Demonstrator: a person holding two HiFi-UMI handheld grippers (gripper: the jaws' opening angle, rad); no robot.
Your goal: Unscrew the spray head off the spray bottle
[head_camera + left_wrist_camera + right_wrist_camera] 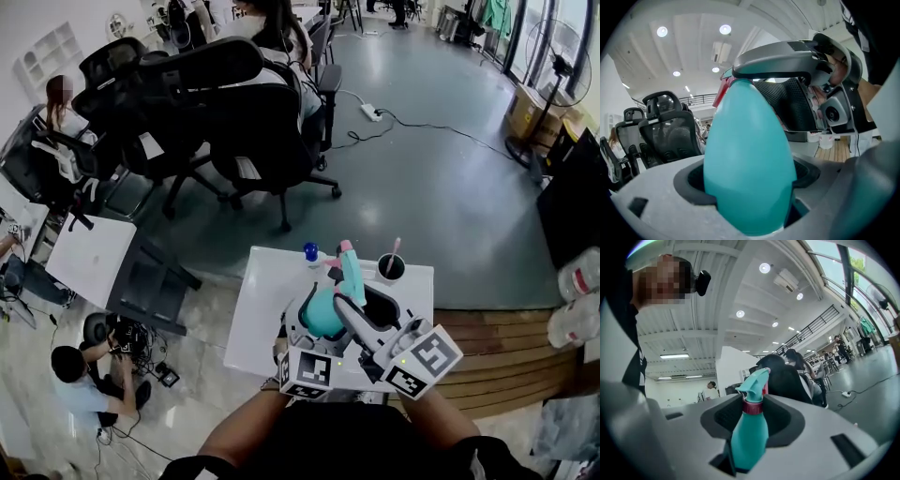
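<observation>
Teal bottle point(323, 314): held in the air over the white worktop point(261, 309), just in front of the person.
Long axis: tilted, base toward the person, spray head point(349, 264) at the far end, pointing up and away.
Head: teal, sits on a red collar point(753, 407), on the bottle.
Left tool point(749, 178): clamped on the bottle's wide body, pads on both sides.
Right tool point(752, 413): jaws half apart, straddling neck and head; dark gap either side of the collar, pads not pressing.
Worktop extras: black cup point(391, 269) and blue object point(310, 251) at the far edge, apart from the bottle.
</observation>
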